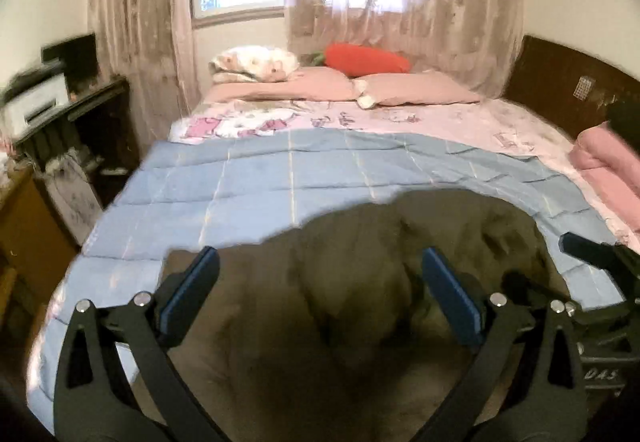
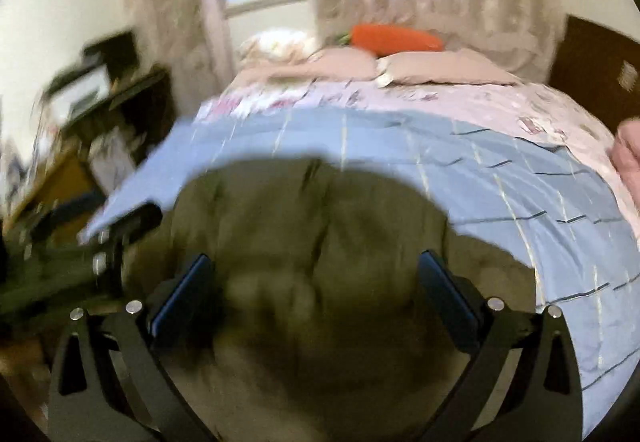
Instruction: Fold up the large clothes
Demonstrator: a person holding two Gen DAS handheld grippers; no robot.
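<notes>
A large olive-brown garment [image 1: 352, 282] lies bunched on the blue checked quilt [image 1: 280, 178] at the near end of the bed. It also shows in the right wrist view [image 2: 312, 226], blurred. My left gripper [image 1: 320, 262] is open just above the garment, jaws wide apart, holding nothing. My right gripper [image 2: 316, 270] is also open over the garment and empty. The right gripper's finger shows at the right edge of the left wrist view [image 1: 588, 254]. The left gripper shows blurred at the left of the right wrist view [image 2: 120, 234].
Pink pillows [image 1: 416, 88], an orange carrot cushion [image 1: 368, 58] and a folded blanket [image 1: 256, 64] lie at the bed's head. A pink folded cloth [image 1: 612, 166] sits at the right edge. A dark desk with a printer [image 1: 36, 102] stands left of the bed.
</notes>
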